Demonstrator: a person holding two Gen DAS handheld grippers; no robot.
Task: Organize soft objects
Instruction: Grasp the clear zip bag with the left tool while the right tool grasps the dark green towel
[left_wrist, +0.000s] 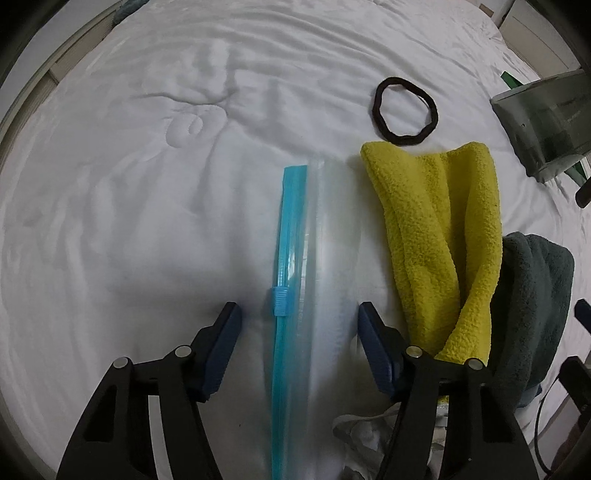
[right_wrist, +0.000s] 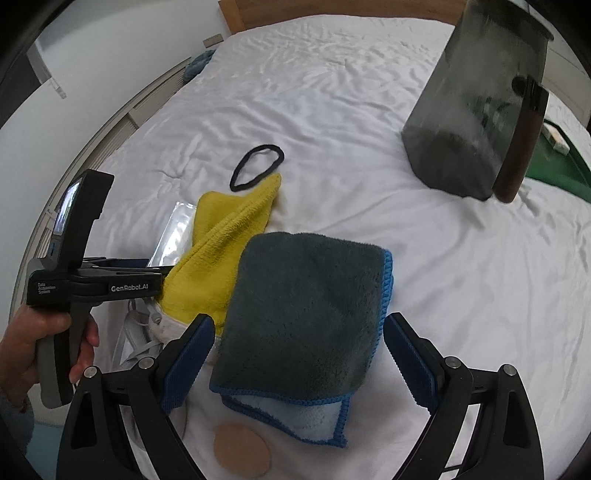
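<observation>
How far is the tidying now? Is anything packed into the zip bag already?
Nothing looks packed. The zip bag lies flat; the open left tongs straddle its blue slider without gripping. The yellow cloth, grey towel and black hair band remain loose on the bed.

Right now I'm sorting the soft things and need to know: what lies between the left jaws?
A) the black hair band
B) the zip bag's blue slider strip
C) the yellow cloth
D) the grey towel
B: the zip bag runs between the open jaws, untouched; the yellow cloth lies beside it.
</observation>
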